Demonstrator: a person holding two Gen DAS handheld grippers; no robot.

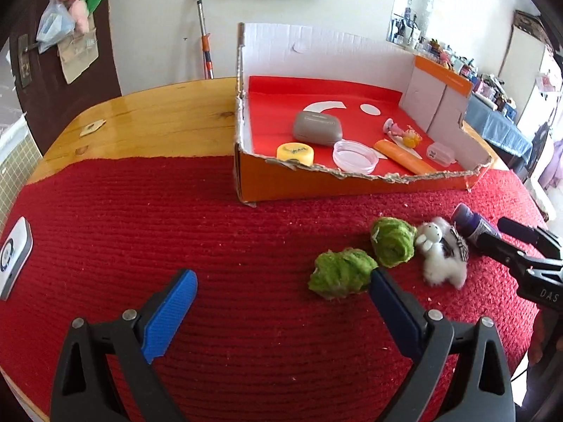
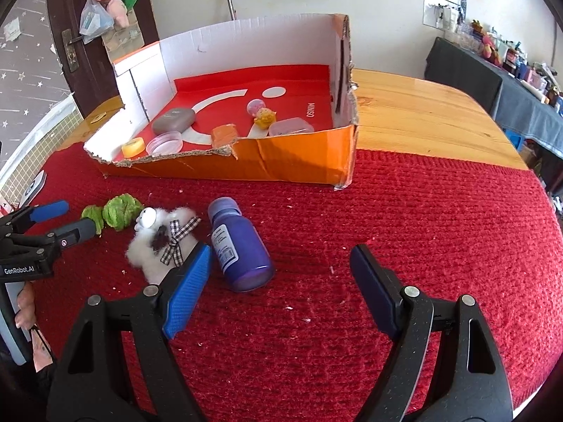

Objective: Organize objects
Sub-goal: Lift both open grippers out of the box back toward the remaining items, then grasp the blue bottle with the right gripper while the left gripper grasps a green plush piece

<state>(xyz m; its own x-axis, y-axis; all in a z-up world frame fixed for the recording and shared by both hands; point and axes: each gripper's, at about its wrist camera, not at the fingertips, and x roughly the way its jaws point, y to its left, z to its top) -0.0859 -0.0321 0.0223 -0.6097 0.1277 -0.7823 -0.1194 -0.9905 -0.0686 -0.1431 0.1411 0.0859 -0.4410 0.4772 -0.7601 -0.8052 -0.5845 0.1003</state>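
Observation:
Two green yarn balls (image 1: 339, 273) (image 1: 393, 242), a white plush sheep (image 1: 441, 253) and a purple bottle (image 2: 239, 244) lie on the red mat (image 1: 218, 218). An orange cardboard box (image 1: 352, 179) behind them holds small items. My left gripper (image 1: 281, 283) is open and empty; its right finger touches the nearer yarn ball. My right gripper (image 2: 279, 260) is open and empty. The bottle lies on its side between its fingers, close to the left one. The sheep (image 2: 160, 242) lies beside that finger.
The box (image 2: 246, 167) holds a grey case (image 1: 317, 128), yellow cap (image 1: 295, 153), clear dish (image 1: 355, 156), orange stick (image 1: 403, 156) and small toys (image 1: 404, 133). A white device (image 1: 12, 256) lies at the mat's left edge. Wooden table (image 2: 422, 116) extends behind.

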